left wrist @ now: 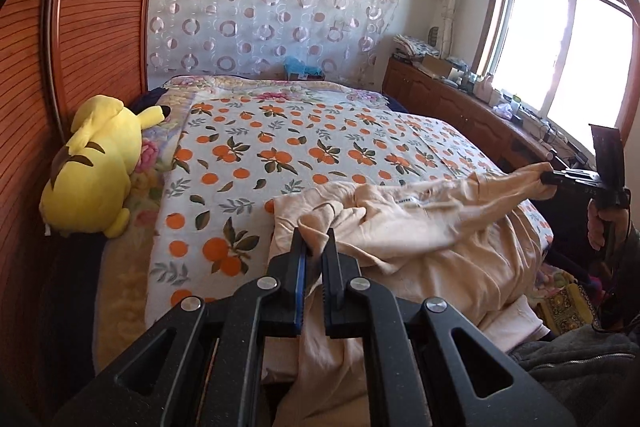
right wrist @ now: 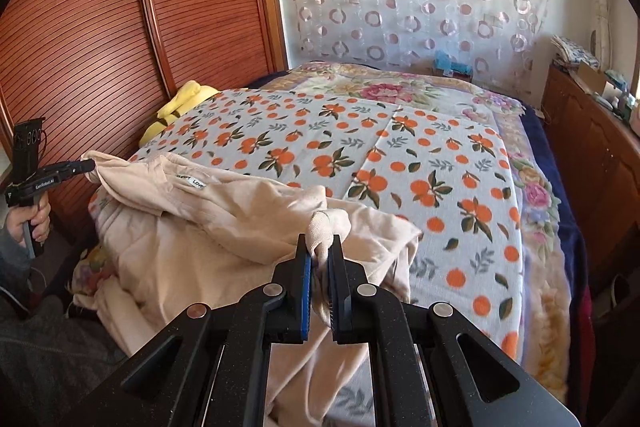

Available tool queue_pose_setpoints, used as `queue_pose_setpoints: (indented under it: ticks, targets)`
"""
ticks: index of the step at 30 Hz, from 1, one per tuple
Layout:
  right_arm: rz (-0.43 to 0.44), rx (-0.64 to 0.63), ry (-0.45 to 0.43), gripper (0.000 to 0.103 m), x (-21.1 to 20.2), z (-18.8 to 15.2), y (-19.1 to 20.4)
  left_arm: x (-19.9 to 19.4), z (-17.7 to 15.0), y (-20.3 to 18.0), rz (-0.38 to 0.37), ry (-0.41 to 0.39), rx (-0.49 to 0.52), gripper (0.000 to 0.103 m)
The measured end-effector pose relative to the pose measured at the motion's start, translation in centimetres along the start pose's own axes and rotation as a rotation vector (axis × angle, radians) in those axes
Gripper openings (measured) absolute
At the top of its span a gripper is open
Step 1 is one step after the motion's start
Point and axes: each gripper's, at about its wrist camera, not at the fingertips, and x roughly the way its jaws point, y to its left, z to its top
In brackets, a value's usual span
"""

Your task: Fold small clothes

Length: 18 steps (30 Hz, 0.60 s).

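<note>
Beige garment [left wrist: 420, 227] (pale, crumpled, neck label showing) lies at near edge of bed [left wrist: 280, 147], stretched between tools. Left tool [left wrist: 316, 247] pinches one bunched corner; right tool [right wrist: 320, 255] pinches another.

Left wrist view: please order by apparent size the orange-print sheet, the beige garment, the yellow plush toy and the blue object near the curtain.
1. orange-print sheet
2. beige garment, though it lies nearer the camera, so unsure
3. yellow plush toy
4. blue object, farthest away
</note>
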Motion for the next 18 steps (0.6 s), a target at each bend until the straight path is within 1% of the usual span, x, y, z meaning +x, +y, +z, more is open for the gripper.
queue_pose_setpoints:
  ticks: [3,6,9,11,16,17,18]
  targets:
    - [-0.003,0.002,-0.007,0.007,-1.8,-0.6,1.0,-1.4,-0.1,-0.1,0.012,-0.010,0.006,0.008]
    - [0.010,0.016,-0.007,0.007,-2.9,-1.2,1.2,-1.8,-0.2,-0.2,0.033,-0.005,0.023,0.008]
    - [0.008,0.019,0.026,0.007,-2.4,-2.3,1.1,-1.4,-0.7,-0.1,0.046,0.018,0.026,0.008]
    - [-0.003,0.033,0.055,0.007,-1.7,-3.0,1.1,-0.9,-1.1,0.1,0.071,0.037,0.024,0.008]
    - [-0.006,0.057,0.107,0.007,0.2,-3.8,0.8,-0.6,-1.3,0.3,0.083,0.056,0.012,0.008]
    - [-0.009,0.055,0.114,0.007,0.5,-3.8,1.0,-0.6,-1.2,0.3,0.086,0.058,0.014,0.011]
    - [-0.010,0.055,0.117,0.007,0.6,-3.7,1.1,-0.6,-1.2,0.3,0.089,0.059,0.018,0.021]
